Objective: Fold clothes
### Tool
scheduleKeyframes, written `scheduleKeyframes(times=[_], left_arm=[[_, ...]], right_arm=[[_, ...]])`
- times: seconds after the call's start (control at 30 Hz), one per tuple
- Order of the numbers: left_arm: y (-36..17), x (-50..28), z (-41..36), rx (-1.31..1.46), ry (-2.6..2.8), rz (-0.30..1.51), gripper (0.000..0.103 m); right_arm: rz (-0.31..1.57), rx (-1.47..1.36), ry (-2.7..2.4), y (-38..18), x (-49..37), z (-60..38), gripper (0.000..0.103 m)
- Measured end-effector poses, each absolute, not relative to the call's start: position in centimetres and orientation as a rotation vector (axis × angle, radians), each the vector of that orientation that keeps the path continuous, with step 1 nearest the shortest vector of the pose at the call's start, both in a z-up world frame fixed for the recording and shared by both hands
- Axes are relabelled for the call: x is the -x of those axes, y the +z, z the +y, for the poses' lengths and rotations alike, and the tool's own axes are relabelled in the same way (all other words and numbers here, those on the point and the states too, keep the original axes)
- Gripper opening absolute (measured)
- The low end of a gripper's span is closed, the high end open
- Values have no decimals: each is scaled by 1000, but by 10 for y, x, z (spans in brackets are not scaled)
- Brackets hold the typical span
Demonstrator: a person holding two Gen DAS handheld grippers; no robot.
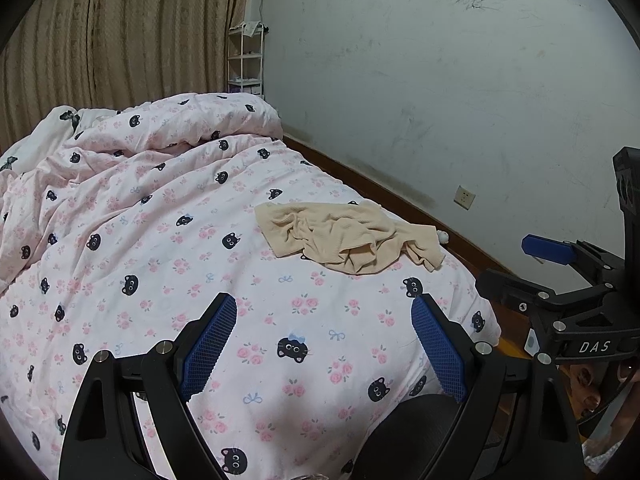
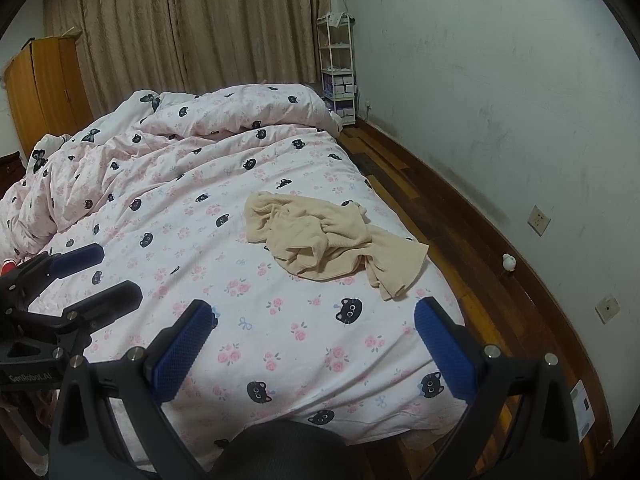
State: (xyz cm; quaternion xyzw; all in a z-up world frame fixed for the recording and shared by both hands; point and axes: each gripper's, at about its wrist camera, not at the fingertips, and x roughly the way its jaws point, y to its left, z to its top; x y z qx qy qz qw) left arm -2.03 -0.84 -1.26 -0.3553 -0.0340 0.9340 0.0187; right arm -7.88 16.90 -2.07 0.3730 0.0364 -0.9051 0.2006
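- My left gripper (image 1: 324,344) and right gripper (image 2: 314,344) both hang with jaws spread wide, holding nothing.
- The crumpled beige ribbed knit garment (image 1: 348,240) lies bunched near the right edge of the pink cat-print duvet (image 1: 160,240), well ahead of both.
- I would pinch 2 outer corners, then spread it flat before any fold.

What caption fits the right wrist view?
Open right gripper above cat-print duvet, crumpled beige garment ahead, unfolded.
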Motion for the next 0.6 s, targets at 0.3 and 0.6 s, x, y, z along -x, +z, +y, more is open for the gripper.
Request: scheduleKeyframes(times=[0.3, 0.6], left_arm=[[-16, 24, -9, 1116, 2893, -109, 87], [-17, 27, -11, 1117, 2885, -117, 86]], right_arm=[[101, -1047, -2527, -23, 84, 168, 102], [102, -1051, -2529, -23, 87, 167, 102]])
